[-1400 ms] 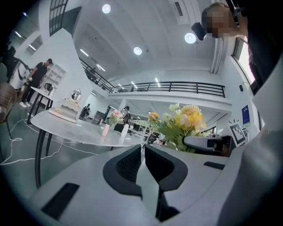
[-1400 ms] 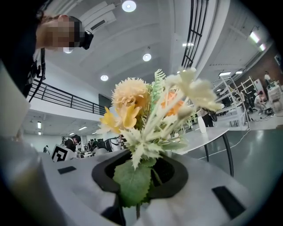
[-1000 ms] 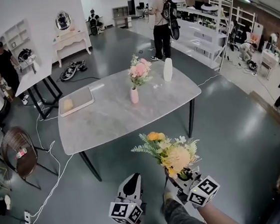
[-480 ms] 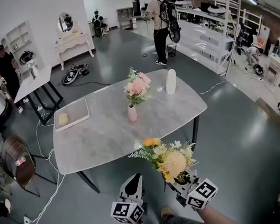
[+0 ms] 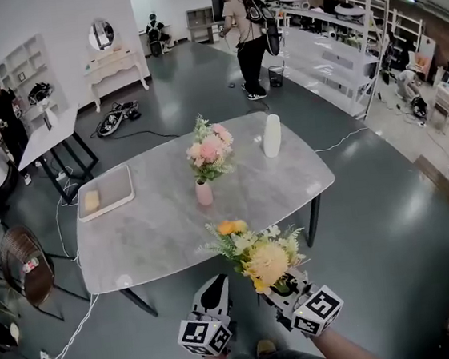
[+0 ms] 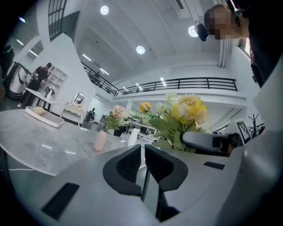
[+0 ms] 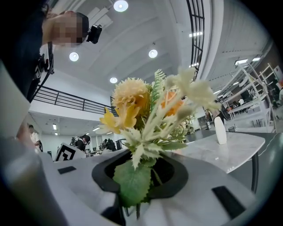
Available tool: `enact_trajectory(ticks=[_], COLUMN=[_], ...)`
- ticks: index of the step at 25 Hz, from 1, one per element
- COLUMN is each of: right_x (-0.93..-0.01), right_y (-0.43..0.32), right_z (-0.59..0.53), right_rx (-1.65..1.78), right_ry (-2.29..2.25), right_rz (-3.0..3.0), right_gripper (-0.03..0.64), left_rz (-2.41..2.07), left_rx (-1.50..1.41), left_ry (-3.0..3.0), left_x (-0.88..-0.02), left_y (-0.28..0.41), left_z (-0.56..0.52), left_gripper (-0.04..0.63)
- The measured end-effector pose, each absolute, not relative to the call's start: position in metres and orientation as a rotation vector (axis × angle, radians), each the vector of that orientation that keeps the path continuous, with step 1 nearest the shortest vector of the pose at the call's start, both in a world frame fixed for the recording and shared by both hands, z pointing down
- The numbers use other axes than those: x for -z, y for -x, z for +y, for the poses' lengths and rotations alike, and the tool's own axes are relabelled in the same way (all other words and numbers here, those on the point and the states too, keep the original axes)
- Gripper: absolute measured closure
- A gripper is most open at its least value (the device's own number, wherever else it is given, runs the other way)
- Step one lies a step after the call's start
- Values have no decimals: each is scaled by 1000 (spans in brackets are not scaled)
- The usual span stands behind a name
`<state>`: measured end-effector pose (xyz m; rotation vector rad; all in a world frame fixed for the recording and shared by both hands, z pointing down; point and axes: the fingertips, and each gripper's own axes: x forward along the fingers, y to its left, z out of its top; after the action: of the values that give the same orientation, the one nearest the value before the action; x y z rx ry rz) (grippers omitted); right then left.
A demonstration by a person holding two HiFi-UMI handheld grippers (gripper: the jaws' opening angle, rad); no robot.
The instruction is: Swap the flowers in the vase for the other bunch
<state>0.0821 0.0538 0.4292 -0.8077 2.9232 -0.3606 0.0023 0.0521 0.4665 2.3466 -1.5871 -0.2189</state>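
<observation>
**A:** Status on the swap?

**B:** Nothing is done at the vase end yet. The pink bunch (image 5: 209, 148) is sitting in the pink vase (image 5: 203, 193), which is standing mid-way across the marble table (image 5: 159, 238). I'm holding the yellow bunch (image 5: 259, 253) in my right gripper (image 5: 287, 290). The jaws are partway closed and pinching the stems, blooms up. It's well short of the vase, at the near table edge.

**A:** Left side?

**B:** My left gripper (image 5: 214, 290) is closed tight on nothing, hanging just beside the right one.

**A:** Remaining?

**B:** I'm judging all of it: pull pink out, park it, drop yellow in. The left jaws are needing to open first.

**A:** Anything blocking?

**B:** No. A white bottle (image 5: 272, 135) is standing beyond the vase to its right, well apart. A tray (image 5: 131, 190) is lying to the vase's left, also well apart. People are standing far behind the vase. The risk I'm seeing is the narrow vase tipping during a one-handed pull.
</observation>
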Motion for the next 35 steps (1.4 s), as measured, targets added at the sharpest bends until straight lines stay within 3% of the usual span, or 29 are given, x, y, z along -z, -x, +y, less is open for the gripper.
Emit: enact_trajectory(ticks=[15,35], right_x=[-443,-466], right_y=[-69,-16], right_z=[6,-81], right_rx=[368,243], right_ry=[802,817], right_rz=[2919,2959], right_gripper=[499,499], left_rz=[-1558,-1718], left_rx=[205,120], left_ry=[-2373,-2456], left_x=[-486,-512], left_y=[5,64], left_z=[-22,-155], left_gripper=[558,552])
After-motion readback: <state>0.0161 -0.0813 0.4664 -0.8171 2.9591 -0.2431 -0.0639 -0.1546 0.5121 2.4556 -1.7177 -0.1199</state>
